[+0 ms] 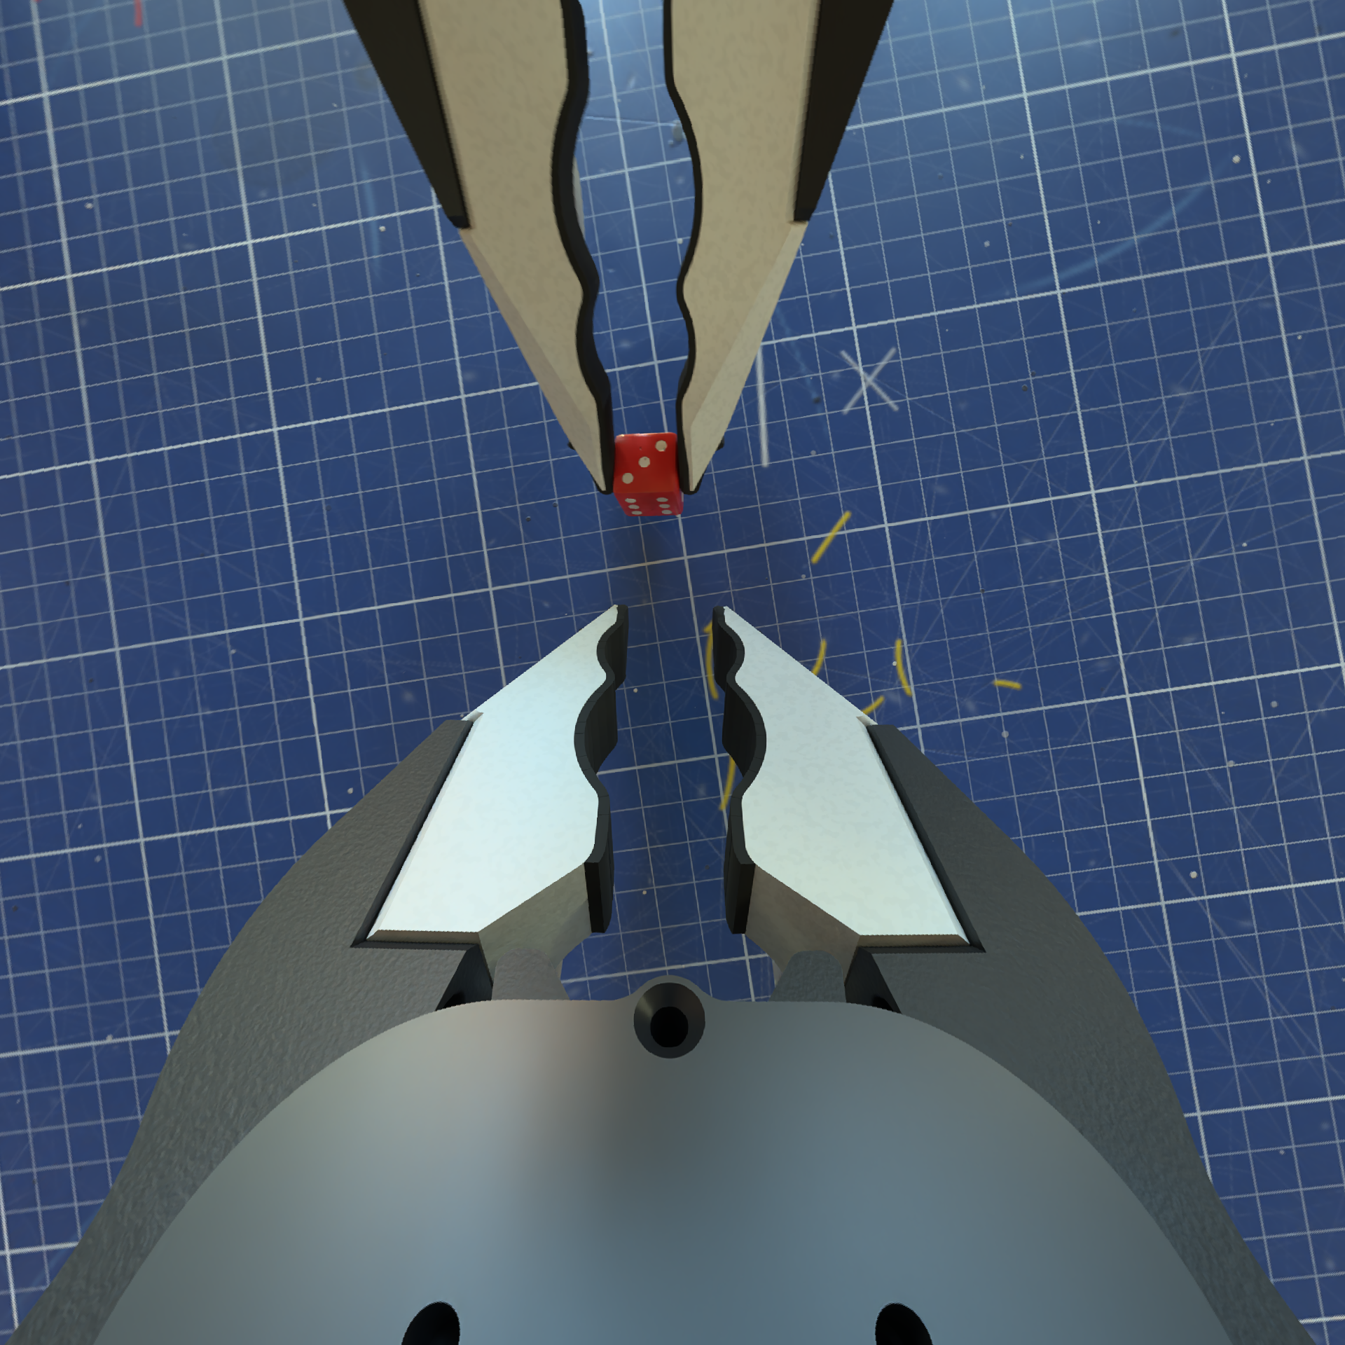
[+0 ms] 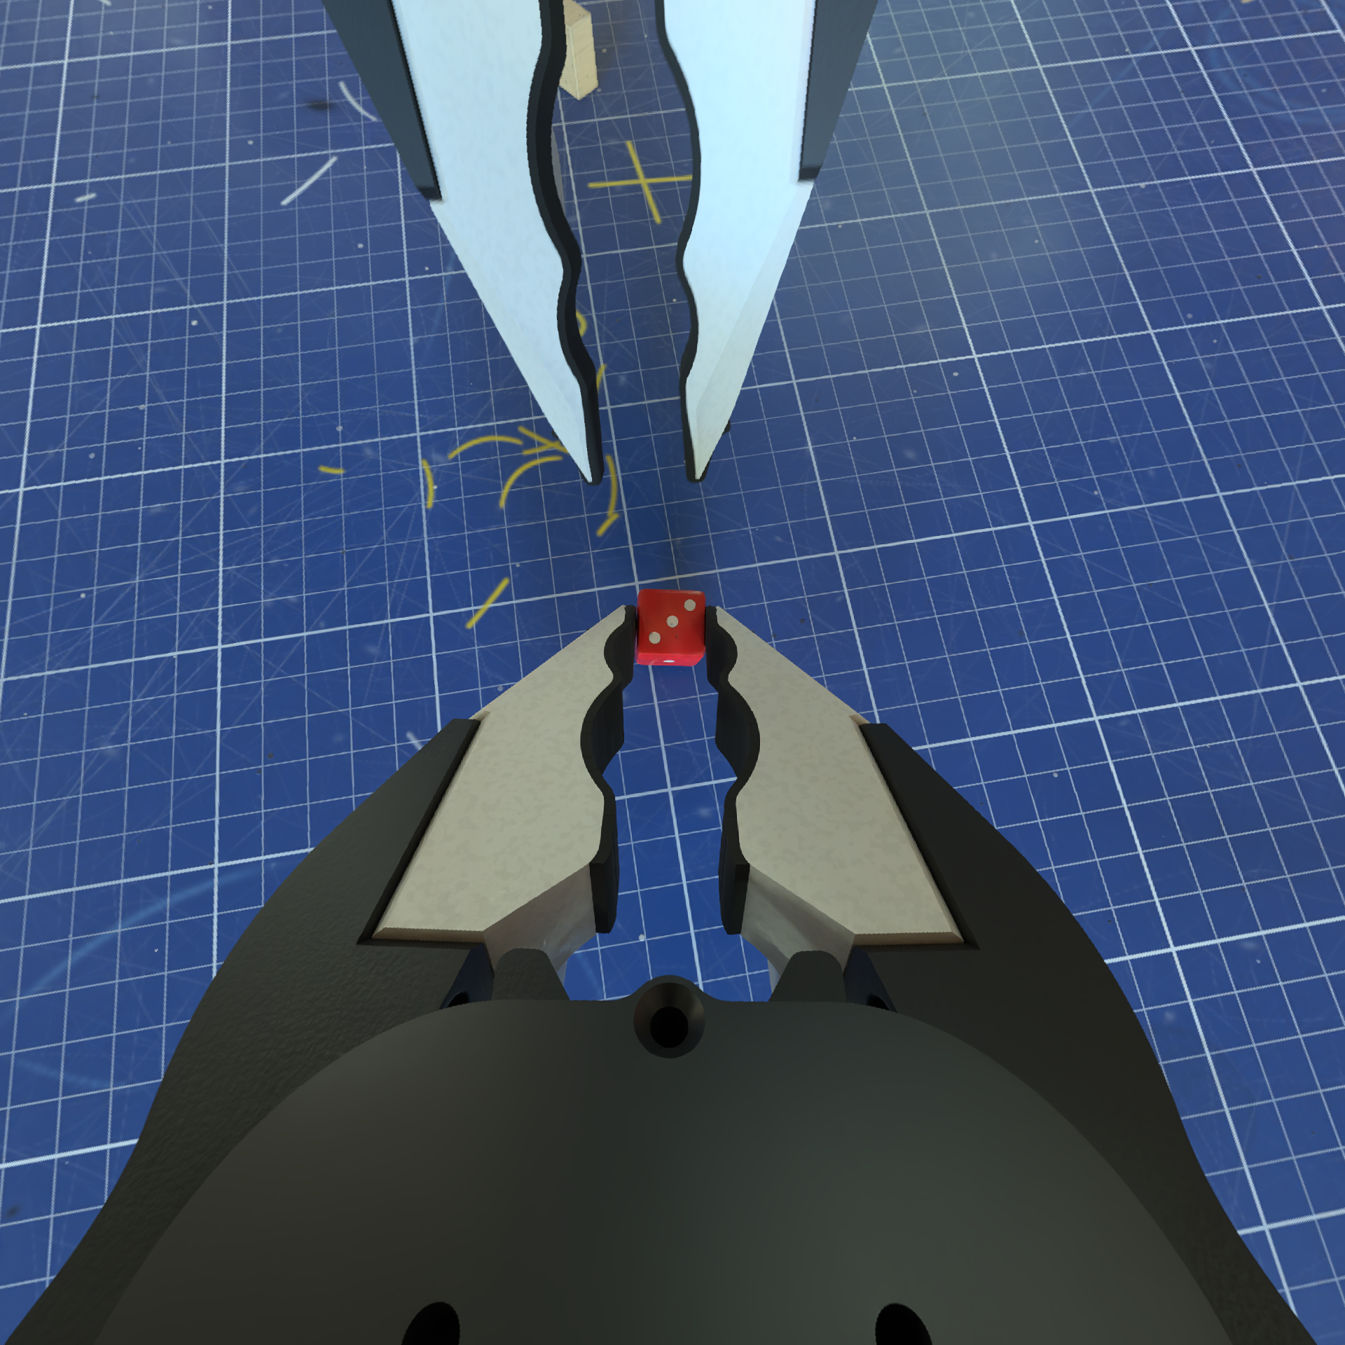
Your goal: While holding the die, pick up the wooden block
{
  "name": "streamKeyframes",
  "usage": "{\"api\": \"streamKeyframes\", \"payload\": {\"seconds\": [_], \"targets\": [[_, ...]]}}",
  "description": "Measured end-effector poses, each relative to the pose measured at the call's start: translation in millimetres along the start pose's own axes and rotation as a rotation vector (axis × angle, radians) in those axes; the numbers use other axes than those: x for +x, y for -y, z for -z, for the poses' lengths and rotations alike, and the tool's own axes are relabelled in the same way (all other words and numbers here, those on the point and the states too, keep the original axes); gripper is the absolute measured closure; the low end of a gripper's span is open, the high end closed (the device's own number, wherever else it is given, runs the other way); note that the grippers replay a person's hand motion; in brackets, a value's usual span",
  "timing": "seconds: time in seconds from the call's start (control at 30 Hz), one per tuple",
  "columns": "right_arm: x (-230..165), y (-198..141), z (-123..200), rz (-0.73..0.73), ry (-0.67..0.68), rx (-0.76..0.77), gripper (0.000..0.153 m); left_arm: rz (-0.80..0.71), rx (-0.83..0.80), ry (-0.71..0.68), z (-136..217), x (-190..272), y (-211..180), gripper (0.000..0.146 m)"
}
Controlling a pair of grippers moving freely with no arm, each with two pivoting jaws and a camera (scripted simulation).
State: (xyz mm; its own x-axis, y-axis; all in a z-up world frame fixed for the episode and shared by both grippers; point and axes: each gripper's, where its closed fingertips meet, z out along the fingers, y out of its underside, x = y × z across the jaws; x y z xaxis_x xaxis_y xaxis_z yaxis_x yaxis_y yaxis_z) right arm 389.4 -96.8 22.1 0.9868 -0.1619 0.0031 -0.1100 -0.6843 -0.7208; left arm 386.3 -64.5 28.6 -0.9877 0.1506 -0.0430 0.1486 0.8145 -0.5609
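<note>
My right gripper [image 2: 669, 619], black with tan fingers, is shut on a small red die [image 2: 669, 627] at its fingertips. In the left wrist view the right gripper [image 1: 646, 484] reaches in from the top, holding the die [image 1: 646, 473]. My left gripper [image 1: 669, 615], grey with white fingers, is open and empty, with a narrow gap between its tips. It faces the right gripper tip to tip, a short way from the die. A pale wooden block [image 2: 582, 51] shows at the top of the right wrist view, partly hidden behind the left gripper [image 2: 644, 477].
A blue cutting mat [image 1: 218, 509] with a white grid covers the whole surface. Yellow and white scratch marks [image 2: 509, 466] lie on it near the grippers.
</note>
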Motion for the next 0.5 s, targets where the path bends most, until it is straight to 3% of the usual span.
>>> {"api": "streamKeyframes", "payload": {"seconds": [0.5], "targets": [[3,15,6,0.038,-0.044,0.077,0.134,0.163,0.088,0.123,38,-10,-7,0.123]]}}
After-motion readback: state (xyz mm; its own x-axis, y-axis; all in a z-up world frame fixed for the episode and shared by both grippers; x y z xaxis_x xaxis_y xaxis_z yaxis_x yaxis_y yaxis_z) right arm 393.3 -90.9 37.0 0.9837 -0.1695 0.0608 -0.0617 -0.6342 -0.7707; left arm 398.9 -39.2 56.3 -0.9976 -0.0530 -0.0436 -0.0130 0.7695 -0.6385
